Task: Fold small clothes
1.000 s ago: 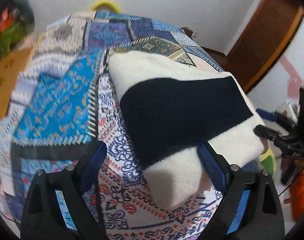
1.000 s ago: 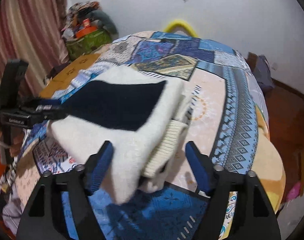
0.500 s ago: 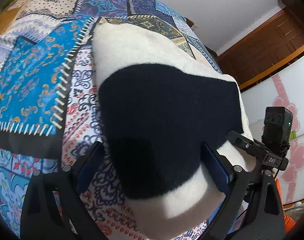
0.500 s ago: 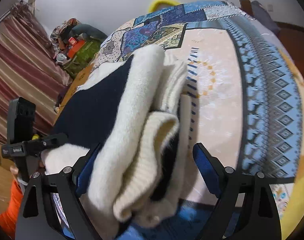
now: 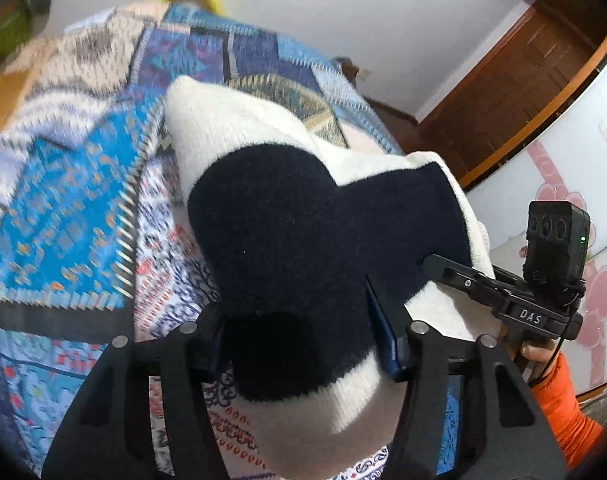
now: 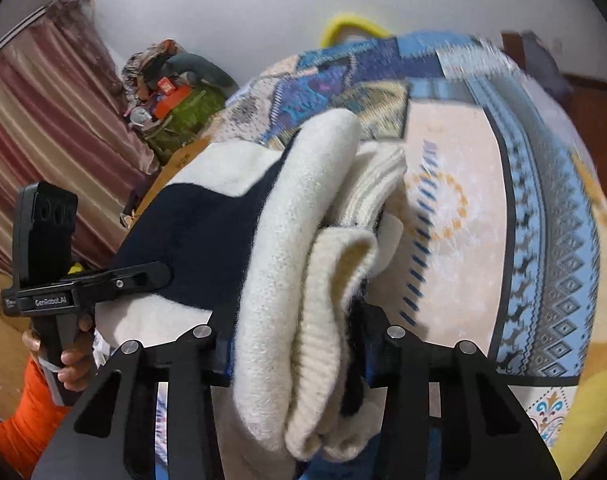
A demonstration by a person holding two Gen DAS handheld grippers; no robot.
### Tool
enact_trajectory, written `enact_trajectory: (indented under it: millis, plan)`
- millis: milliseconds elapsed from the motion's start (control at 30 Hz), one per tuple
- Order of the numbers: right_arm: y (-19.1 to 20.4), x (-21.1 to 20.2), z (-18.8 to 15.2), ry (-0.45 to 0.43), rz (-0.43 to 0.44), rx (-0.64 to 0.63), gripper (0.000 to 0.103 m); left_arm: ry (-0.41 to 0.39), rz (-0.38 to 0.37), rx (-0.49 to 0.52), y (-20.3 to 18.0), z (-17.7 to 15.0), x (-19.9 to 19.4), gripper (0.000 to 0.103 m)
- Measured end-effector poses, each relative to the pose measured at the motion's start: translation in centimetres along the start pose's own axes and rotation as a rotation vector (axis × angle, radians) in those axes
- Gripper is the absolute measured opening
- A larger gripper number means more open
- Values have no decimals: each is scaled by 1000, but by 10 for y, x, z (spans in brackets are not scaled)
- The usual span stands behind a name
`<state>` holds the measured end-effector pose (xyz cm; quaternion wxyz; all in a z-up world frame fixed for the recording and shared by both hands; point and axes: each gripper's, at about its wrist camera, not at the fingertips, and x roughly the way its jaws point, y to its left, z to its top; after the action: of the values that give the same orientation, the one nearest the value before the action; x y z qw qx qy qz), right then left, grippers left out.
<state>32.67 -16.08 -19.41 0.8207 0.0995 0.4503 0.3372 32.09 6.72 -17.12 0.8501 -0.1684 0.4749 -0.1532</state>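
Observation:
A folded cream and navy knit sweater [image 5: 303,240] lies on the patterned bedspread [image 5: 63,200]. My left gripper [image 5: 303,344] is shut on its near-left end, jaws pressed into the thick fold. My right gripper [image 6: 295,348] is shut on the other end of the sweater [image 6: 299,264], where several cream layers bunch between the fingers. Each gripper shows in the other's view: the right one at the sweater's right edge [image 5: 455,272], the left one at its left edge [image 6: 143,276]. The held ends are raised off the bed.
The bedspread [image 6: 503,180] covers the bed beyond the sweater. A wooden door [image 5: 523,80] stands to the right. A pile of clothes and bags [image 6: 171,96] sits by striped curtains [image 6: 43,120]. A yellow object [image 6: 351,26] pokes up behind the bed.
Both grippers moved in over the sweater's ends and closed on them. The ends have lifted and the sweater bunches up between the jaws.

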Motion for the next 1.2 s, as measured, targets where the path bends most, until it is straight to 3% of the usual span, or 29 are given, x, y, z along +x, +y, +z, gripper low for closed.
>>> enact_trajectory:
  millis: [233, 433, 600, 767, 867, 933, 1033, 1200]
  plan:
    - [48, -21, 26, -89, 41, -63, 39, -127, 11, 16, 11, 16, -65, 57]
    - [93, -5, 38, -98, 31, -167, 39, -152, 43, -29, 48, 14, -86, 57]
    - [106, 35, 35, -28, 40, -180, 39, -113, 54, -100, 89, -8, -80, 57]
    - [105, 77, 23, 69, 38, -148, 39, -27, 46, -179, 132, -28, -50, 58]
    - [102, 96, 12, 104, 8, -144, 41, 20, 30, -227, 153, -43, -26, 64]
    - [97, 99, 10, 102, 8, -133, 46, 7, -6, -264, 164, -51, -20, 73]
    - [93, 99, 9, 105, 12, -116, 51, -11, -25, -273, 169, -55, -21, 74]
    - [101, 86, 9, 78, -26, -139, 56, -40, 80, -203, 147, -53, -42, 74]
